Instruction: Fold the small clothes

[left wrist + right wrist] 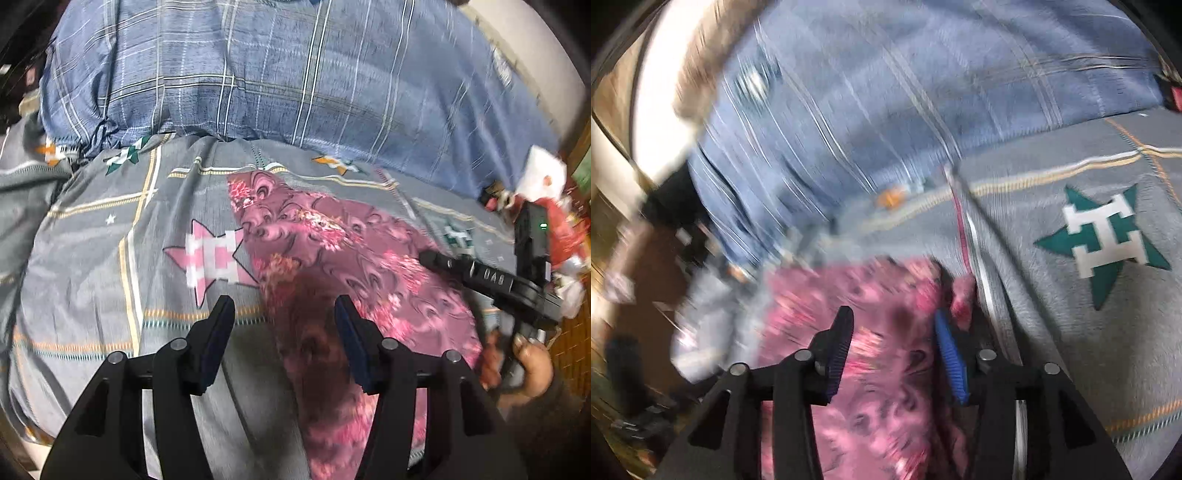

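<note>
A small pink and mauve patterned garment (pixel 332 258) lies spread on the grey star-print bedsheet (pixel 110 258). My left gripper (pixel 284 317) is open and empty, hovering over the garment's near left edge. My right gripper (pixel 424 256) shows in the left wrist view at the garment's right edge, held by a hand (pixel 532 365). In the right wrist view the right gripper (pixel 894 332) is open over the garment (pixel 879 387), with nothing between its fingers. That view is motion-blurred.
A blue plaid quilt (pixel 277 74) is bunched along the far side of the bed. Red and white clutter (pixel 550 206) lies off the bed's right edge. A green star print (pixel 1104 240) marks the sheet to the right.
</note>
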Action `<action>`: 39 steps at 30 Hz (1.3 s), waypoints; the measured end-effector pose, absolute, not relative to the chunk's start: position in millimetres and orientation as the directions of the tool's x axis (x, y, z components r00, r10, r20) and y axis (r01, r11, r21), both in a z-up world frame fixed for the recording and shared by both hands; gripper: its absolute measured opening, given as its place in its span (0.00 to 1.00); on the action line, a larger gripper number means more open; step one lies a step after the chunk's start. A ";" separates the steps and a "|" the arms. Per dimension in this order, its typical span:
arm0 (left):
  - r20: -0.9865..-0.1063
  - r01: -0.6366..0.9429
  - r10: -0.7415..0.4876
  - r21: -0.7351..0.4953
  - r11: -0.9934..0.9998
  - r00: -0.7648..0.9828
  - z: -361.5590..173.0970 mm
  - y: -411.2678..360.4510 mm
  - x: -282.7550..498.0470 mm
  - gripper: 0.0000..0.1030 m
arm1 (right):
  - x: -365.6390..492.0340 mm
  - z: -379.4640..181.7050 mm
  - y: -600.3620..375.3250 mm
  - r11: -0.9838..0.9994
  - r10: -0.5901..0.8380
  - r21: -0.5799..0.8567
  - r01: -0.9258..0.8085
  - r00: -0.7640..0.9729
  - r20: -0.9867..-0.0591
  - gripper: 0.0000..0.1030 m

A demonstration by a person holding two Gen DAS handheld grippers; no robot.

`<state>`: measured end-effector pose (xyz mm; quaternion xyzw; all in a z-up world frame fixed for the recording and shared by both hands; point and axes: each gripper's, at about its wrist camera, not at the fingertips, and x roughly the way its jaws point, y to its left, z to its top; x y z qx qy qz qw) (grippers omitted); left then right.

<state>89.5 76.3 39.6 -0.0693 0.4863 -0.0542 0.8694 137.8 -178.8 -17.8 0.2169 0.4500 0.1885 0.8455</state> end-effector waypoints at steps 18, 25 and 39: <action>-0.827 0.061 0.004 0.047 0.997 0.562 4.1 34.2 80.0 0.64 | 80.5 14.5 -209.2 0.766 0.603 0.586 -0.264 0.610 -0.515 0.27; -0.807 0.095 0.074 0.159 0.983 0.586 -3.6 19.4 73.4 0.64 | 74.0 -21.3 -181.6 0.873 0.478 0.445 -0.198 0.531 -0.700 0.36; -0.840 0.121 0.005 0.084 0.989 0.543 4.5 32.6 51.8 0.64 | 31.9 -5.5 -160.9 0.928 0.366 0.255 -0.271 0.537 -0.760 0.40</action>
